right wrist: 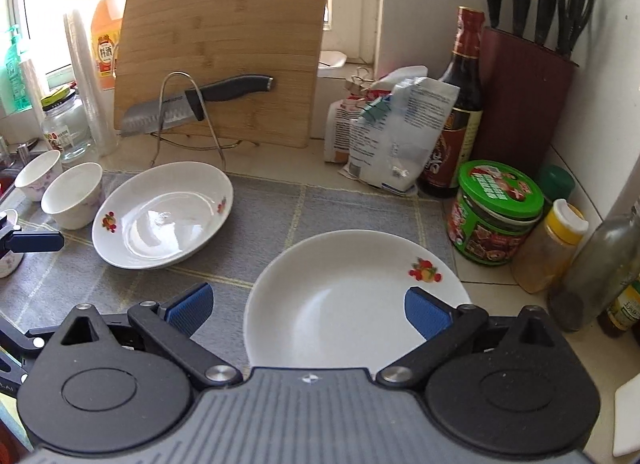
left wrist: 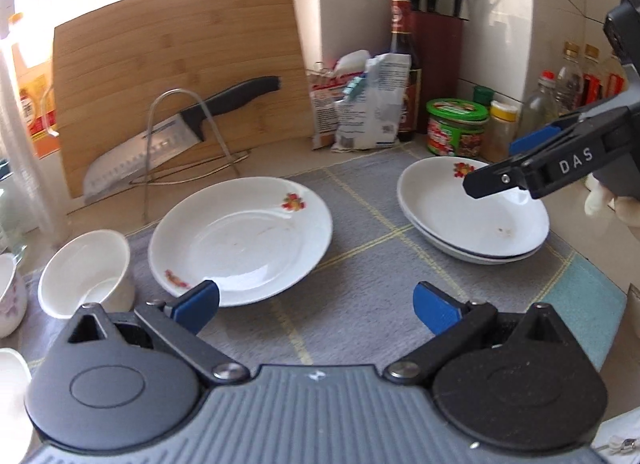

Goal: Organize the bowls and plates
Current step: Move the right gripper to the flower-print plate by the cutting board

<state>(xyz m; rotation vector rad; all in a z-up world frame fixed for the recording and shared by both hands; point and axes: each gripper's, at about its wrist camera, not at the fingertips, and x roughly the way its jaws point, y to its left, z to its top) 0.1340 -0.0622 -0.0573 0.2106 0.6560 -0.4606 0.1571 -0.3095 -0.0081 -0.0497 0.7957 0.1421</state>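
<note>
We held our left gripper point(left wrist: 316, 302) wide open and empty at lower centre, just short of the single flowered plate point(left wrist: 240, 240) on the grey mat point(left wrist: 360, 264). Our right gripper point(right wrist: 308, 310), equally spread and empty, hovered over the stacked plates point(right wrist: 352, 300) at centre right.

"DAS" is being shown in white letters on the right gripper point(left wrist: 494, 167) arm, left wrist view. Bottle and jar labels are being left unread, too blurred.
</note>
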